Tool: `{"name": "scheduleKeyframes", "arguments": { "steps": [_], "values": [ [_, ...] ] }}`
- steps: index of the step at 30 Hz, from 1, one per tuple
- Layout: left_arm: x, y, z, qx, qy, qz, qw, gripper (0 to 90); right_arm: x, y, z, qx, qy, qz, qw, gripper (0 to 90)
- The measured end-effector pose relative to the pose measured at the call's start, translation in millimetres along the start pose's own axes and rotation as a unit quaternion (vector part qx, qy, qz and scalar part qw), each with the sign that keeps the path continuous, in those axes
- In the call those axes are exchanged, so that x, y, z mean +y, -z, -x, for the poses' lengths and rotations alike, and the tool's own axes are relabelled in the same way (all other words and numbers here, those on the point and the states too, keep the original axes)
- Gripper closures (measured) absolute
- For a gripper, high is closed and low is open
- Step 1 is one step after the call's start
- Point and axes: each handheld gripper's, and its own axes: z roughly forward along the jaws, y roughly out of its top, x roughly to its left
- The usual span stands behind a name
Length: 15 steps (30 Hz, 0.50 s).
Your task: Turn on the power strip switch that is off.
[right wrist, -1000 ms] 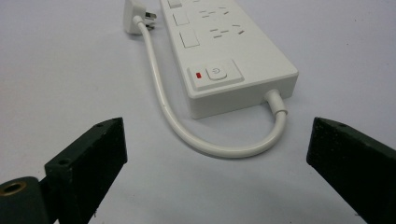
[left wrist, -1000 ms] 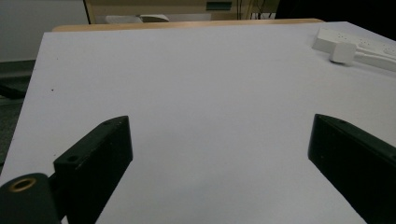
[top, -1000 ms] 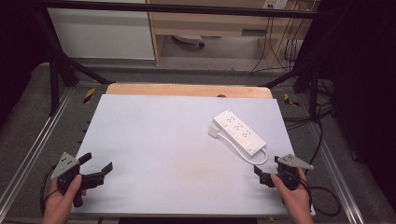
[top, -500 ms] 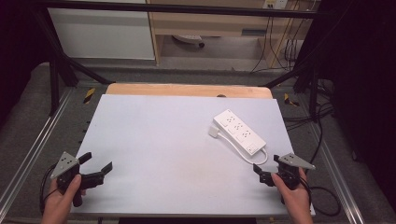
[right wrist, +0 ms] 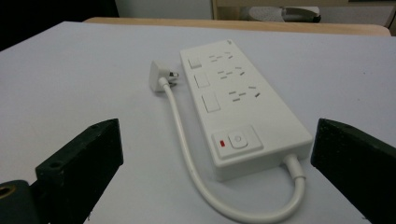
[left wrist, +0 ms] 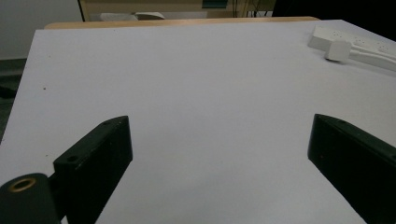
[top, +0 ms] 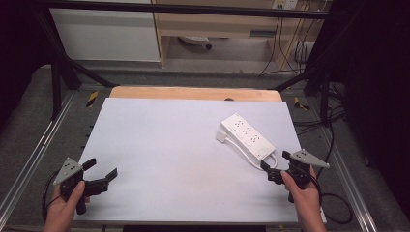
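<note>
Approach appears to be in hand: the right claw [right wrist: 215, 186] is held wide just before the power strip [right wrist: 243, 105] on the worktop [top: 169, 145]; the left claw [left wrist: 219, 172], equally wide, is kept well apart. Closing in is probably called for next.

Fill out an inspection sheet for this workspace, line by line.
Surface: white tabletop, bare apart from one item.
Job's things: white power strip at the right, lying flat, its plug beside it, unplugged.
Clutter: nothing seen.
Grippers: left hand-held gripper open, empty; right hand-held gripper open, just short of the strip.
Cables: strip's short white cord loops alongside it; black cables off the right edge.
Surroundings: wooden board behind, cabinet beyond.
</note>
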Motion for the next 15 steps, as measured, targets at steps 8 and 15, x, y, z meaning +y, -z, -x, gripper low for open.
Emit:
{"name": "scheduleKeyframes", "arguments": {
  "steps": [8, 15],
  "values": [
    [-0.5, -0.5, 0.3, 0.001, 0.0, -0.002, 1.0, 6.4, 25.0, -7.4, 1.1, 0.004, 0.016, 0.006, 0.9999, 2.5],
    [-0.6, -0.4, 0.2, 0.0, -0.002, -0.004, 1.0, 6.5, 45.6, -14.0, -1.3, 0.012, 0.023, 0.016, 0.9995, 2.2]
  ]
}}
